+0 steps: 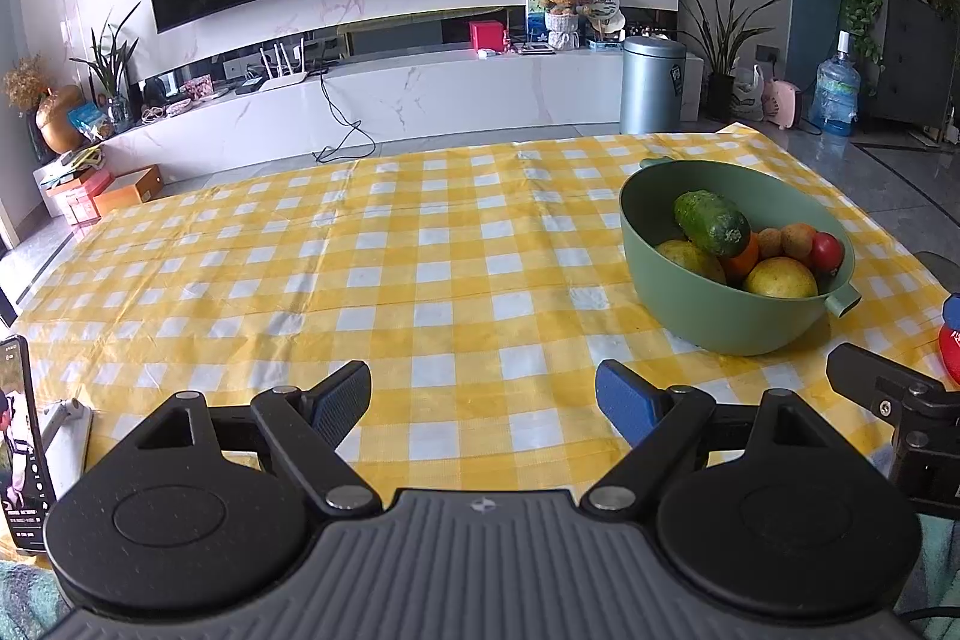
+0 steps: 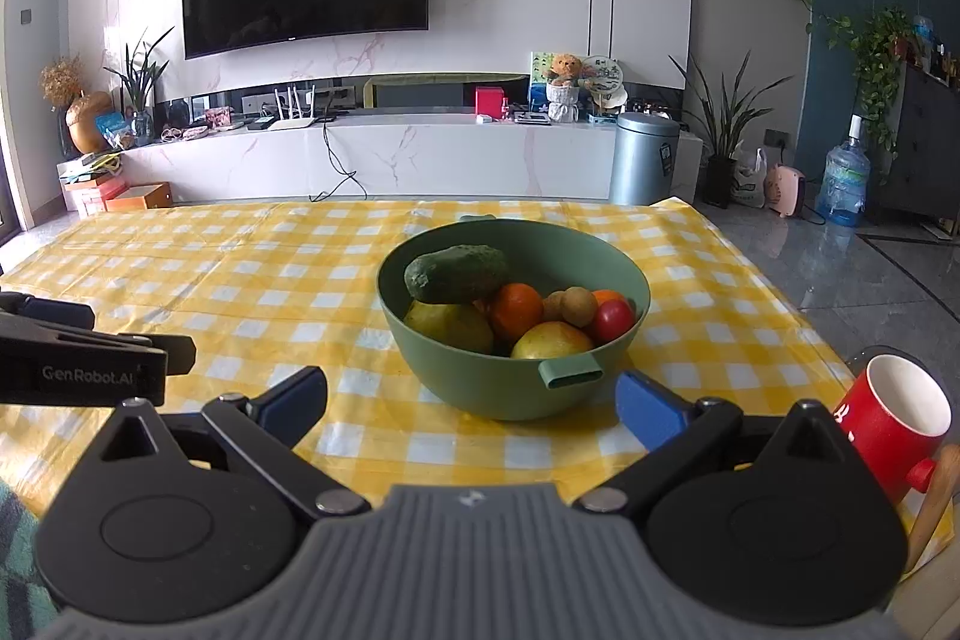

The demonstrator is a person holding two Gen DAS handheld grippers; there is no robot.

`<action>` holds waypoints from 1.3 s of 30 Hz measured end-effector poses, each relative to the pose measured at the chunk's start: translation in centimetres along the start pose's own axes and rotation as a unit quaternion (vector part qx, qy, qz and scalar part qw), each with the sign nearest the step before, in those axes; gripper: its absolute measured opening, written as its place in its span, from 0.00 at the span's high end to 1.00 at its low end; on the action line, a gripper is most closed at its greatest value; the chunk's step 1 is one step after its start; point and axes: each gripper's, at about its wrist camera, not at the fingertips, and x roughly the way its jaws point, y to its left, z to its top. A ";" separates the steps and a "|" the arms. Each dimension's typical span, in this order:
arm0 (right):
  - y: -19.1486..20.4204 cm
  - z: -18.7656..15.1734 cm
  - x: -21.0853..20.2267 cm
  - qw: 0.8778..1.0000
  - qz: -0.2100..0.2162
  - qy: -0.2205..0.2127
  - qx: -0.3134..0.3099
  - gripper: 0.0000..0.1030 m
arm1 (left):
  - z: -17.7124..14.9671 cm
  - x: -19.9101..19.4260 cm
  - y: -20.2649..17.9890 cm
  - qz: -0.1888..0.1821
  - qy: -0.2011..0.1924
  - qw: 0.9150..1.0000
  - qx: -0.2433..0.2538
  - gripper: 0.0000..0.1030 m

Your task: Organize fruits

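Both grippers, left gripper (image 1: 483,400) and right gripper (image 2: 471,403), hang spread and empty, the fruit-filled green bowl (image 2: 510,376) just ahead of the right; any reach should come from above, avoiding the rim.

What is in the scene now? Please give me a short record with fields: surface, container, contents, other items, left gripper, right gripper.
surface: yellow checked tablecloth
container: green bowl, upright on the cloth
contents: cucumber on top; orange; red tomato; yellow fruits; small brown fruits
other items: red mug at the right table edge; phone at the left edge
left gripper: fingers open, empty, over bare cloth left of the bowl
right gripper: fingers open, empty, facing the bowl
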 end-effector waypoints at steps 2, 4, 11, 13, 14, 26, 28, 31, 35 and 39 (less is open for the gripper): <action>0.0 0.0 0.0 1.000 0.000 0.000 0.000 0.04 | 0.0 0.0 0.0 0.000 0.000 1.000 0.000 0.04; 0.0 0.0 0.0 1.000 0.000 0.000 0.000 0.04 | 0.0 0.0 0.0 0.000 0.000 1.000 0.000 0.04; 0.0 0.0 0.0 1.000 0.000 0.000 -0.001 0.04 | 0.0 0.0 0.1 0.000 0.001 1.000 0.000 0.04; 0.0 0.0 0.0 1.000 0.000 0.000 -0.001 0.04 | 0.0 0.0 0.1 -0.001 0.001 1.000 -0.001 0.04; 0.0 0.0 0.0 1.000 0.000 0.000 -0.001 0.04 | 0.0 0.0 0.1 -0.001 0.001 1.000 -0.001 0.04; 0.1 -0.2 0.0 1.000 -0.002 0.001 -0.007 0.04 | -0.2 -0.4 -0.1 -0.004 0.001 1.000 -0.003 0.04; 0.1 -0.2 0.0 1.000 -0.002 0.001 -0.007 0.04 | -0.1 -0.2 0.1 -0.004 0.001 1.000 -0.003 0.04; 0.1 -0.2 0.0 1.000 -0.002 0.001 -0.007 0.04 | -0.2 -0.3 0.0 -0.004 0.001 1.000 -0.003 0.04; 0.2 -0.1 0.0 1.000 -0.002 0.001 -0.007 0.04 | -0.2 -0.4 0.0 -0.004 0.001 1.000 -0.004 0.04; 0.2 -0.2 0.0 1.000 -0.002 0.001 -0.007 0.04 | -0.2 -0.4 -0.1 -0.004 0.001 1.000 -0.005 0.04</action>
